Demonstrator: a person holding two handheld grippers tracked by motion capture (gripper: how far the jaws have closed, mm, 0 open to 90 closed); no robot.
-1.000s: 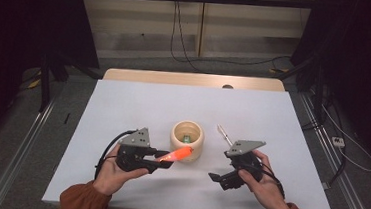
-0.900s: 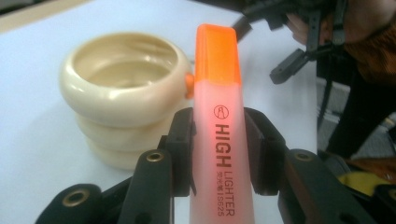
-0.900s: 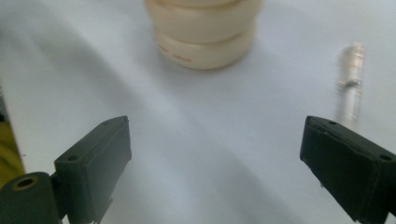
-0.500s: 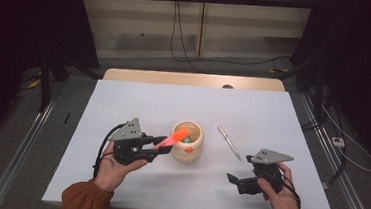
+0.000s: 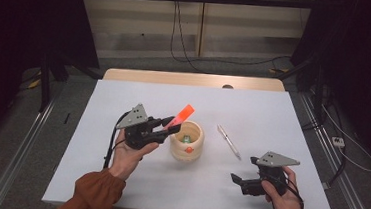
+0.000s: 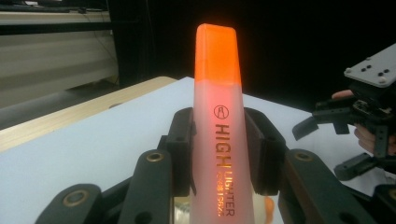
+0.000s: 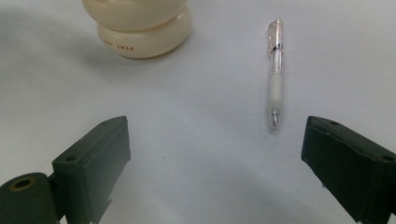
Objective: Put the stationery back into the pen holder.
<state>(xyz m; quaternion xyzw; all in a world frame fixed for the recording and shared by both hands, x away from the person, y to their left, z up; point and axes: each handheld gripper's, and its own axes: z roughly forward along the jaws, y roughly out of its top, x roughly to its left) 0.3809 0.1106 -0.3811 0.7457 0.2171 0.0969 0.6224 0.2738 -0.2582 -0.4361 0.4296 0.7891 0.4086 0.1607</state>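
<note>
My left jaws (image 5: 164, 125) clench the highlighter (image 5: 181, 116); I tip it upright over the cup (image 5: 186, 143) mid-bench, right jaws (image 5: 238, 183) released.

Even overhead light falls on the white table (image 5: 116, 189) in the high view, bright against a dark surround at 9 and 3 o'clock; the floor beyond at 12 o'clock is dimmer. Shadows are soft and short, pooling under the cup (image 5: 186, 143) and both grippers. The picture is slightly soft, with no motion blur.

In the left gripper view the highlighter (image 6: 219, 126) glows, its orange cap (image 6: 217, 53) nearly blown out; the black backdrop at 1 o'clock is underexposed. Its lettering is sharp, the far table edge blurred.

In the right gripper view the table is grey-white with a faint shadow at the cup's base (image 7: 140, 42); the pen (image 7: 276, 74) is crisp with small glints, while the near pads (image 7: 93, 163) are soft.
</note>
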